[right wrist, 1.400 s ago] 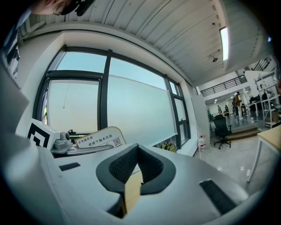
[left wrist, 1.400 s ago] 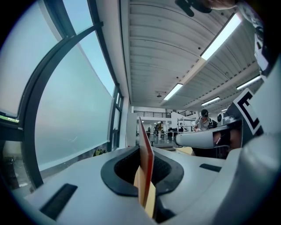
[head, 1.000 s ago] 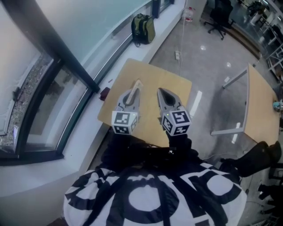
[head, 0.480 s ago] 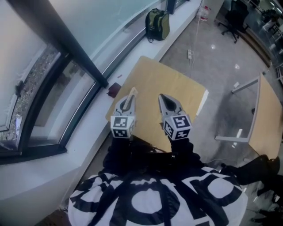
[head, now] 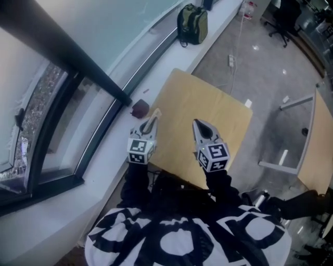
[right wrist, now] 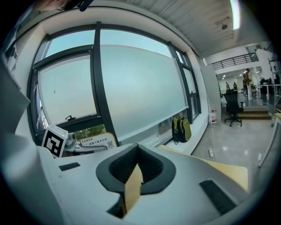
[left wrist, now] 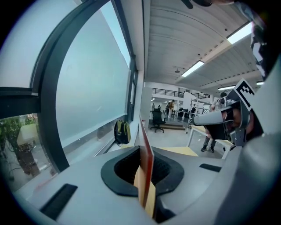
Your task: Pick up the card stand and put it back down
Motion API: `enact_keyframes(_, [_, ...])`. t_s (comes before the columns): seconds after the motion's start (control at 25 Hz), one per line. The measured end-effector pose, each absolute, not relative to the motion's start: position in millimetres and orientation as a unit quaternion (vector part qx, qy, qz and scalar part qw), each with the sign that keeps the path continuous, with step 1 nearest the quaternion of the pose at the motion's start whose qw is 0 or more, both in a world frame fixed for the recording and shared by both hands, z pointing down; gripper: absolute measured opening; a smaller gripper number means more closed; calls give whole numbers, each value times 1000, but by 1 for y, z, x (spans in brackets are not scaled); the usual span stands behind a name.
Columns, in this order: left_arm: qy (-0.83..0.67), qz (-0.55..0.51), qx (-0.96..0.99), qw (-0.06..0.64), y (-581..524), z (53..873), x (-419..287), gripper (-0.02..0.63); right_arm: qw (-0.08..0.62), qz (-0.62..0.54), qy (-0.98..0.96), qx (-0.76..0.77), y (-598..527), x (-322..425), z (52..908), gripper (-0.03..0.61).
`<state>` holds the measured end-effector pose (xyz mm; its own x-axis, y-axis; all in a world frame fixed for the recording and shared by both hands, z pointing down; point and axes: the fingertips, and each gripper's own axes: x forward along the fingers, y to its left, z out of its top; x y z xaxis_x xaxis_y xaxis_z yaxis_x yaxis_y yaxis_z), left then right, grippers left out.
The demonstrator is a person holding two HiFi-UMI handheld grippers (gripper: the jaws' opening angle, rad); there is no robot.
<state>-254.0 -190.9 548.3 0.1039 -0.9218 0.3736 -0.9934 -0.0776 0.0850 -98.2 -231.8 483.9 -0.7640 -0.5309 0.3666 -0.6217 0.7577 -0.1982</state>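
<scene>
The card stand (left wrist: pixel 146 162) is a thin upright plate, seen edge-on between the pads of my left gripper (left wrist: pixel 147 151), which is shut on it. In the right gripper view its printed face (right wrist: pixel 94 141) shows beside the left gripper's marker cube. From the head view the left gripper (head: pixel 150 123) holds the stand (head: pixel 155 112) in the air at the left edge of the wooden table (head: pixel 208 109). My right gripper (head: pixel 203 129) hovers over the table's near part, shut with nothing in it; the table shows as a tan sliver below its jaws.
A green backpack (head: pixel 192 23) stands on the floor by the window sill. A small dark red object (head: pixel 140 108) lies on the sill beside the table. A second table (head: pixel 317 150) stands at the right, and an office chair (head: pixel 283 15) far back.
The head view has swung, so the table now lies more to the right. The left gripper with the stand has drifted from over the table to its left edge. Both grippers stay shut.
</scene>
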Motion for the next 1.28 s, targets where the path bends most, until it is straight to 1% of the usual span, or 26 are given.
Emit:
enact_keyframes(0.48, [-609,127,765,167,-325,593,-313,23,182,190,-905,335,-315,-120,542,17])
enact_keyframes(0.68, [-566,138,796,165,-385,612,-325,24,197,209,-894,343,-338,-125,569,17])
enact_keyframes(1.0, [-468,134,859,158,-485,642,-316,23,194,226,-886,356,-384,-126,604,17])
enact_keyframes(1.28, [-347,137,913,163,-532,674,-278,23,198,237,-884,351,-394,-130,626,17])
